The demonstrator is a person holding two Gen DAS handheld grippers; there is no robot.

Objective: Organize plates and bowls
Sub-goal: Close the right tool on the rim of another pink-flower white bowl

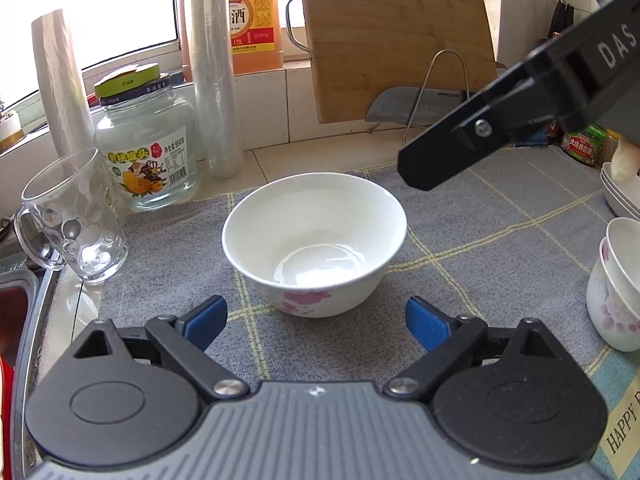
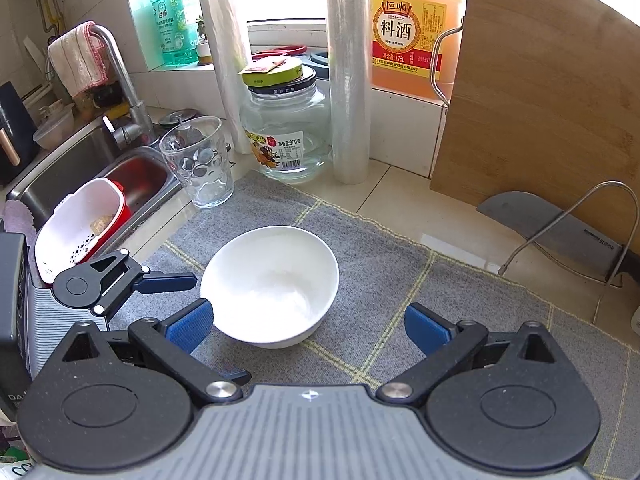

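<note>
Left wrist: bowl (image 1: 315,236) before spread jaws

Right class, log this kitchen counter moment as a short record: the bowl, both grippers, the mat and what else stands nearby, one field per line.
bowl: white bowl with pink flowers, upright on the mat, nothing visible inside
mat: grey checked mat on the counter
left gripper: open, just short of the bowl, not touching
right gripper: open, holds nothing
stacked bowls: at the mat's right edge
glass mug: left of the mat
jar: behind the mug
cutting board: leaning on the wall
</note>
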